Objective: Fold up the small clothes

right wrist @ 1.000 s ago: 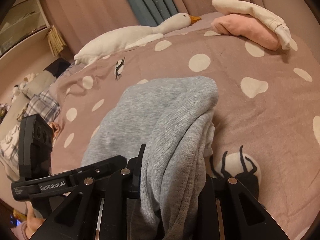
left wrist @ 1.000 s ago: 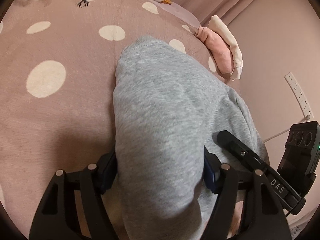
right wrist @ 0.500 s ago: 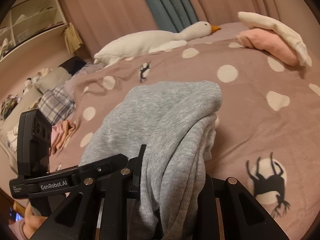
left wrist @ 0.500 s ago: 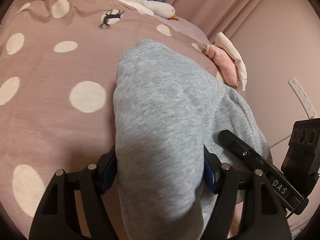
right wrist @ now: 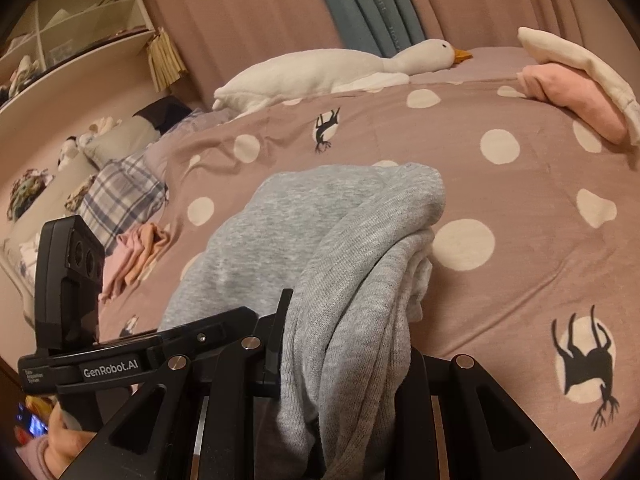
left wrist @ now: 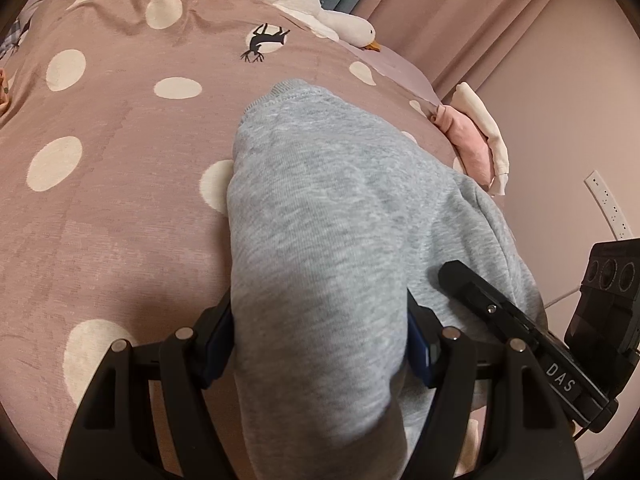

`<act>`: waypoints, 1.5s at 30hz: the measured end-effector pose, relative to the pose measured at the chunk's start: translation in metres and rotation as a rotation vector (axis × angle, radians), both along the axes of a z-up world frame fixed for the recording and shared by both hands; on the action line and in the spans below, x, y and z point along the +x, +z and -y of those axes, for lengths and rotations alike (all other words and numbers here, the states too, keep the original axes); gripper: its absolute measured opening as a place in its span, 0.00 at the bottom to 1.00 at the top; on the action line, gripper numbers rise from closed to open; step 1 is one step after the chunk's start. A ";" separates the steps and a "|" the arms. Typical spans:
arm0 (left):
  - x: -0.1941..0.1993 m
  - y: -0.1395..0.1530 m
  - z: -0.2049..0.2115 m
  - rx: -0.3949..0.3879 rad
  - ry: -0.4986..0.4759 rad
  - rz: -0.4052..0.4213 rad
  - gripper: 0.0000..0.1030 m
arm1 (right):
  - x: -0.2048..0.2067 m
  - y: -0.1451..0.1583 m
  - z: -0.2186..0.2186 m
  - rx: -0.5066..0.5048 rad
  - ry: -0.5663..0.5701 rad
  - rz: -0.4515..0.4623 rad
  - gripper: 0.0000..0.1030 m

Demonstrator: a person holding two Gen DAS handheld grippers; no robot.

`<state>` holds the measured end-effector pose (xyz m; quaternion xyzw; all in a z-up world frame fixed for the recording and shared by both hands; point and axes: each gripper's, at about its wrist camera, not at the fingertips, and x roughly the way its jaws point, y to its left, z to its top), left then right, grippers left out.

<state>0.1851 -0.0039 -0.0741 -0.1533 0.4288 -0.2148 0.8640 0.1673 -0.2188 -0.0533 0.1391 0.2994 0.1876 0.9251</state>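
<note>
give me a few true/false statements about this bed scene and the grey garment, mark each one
1. Both grippers are closed on the grey garment. True: the left gripper and the right gripper each have it between their fingers.
2. The plush goose lies on top of the grey garment. False: it lies apart, at the far edge of the bed.
3. The bedspread is pink-brown with pale dots. True.
4. The folded pink garment has nothing on it. False: a cream garment lies on it.
5. The grey garment lies spread flat. False: it is bunched in the grippers.
</note>
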 end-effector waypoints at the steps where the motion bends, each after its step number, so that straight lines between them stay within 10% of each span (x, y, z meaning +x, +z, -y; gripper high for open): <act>1: 0.001 0.000 -0.002 -0.002 0.002 -0.001 0.69 | 0.000 0.000 -0.001 -0.001 0.001 0.000 0.25; 45: 0.016 -0.031 -0.019 0.058 0.013 -0.073 0.73 | 0.016 -0.025 -0.033 -0.132 0.017 -0.094 0.26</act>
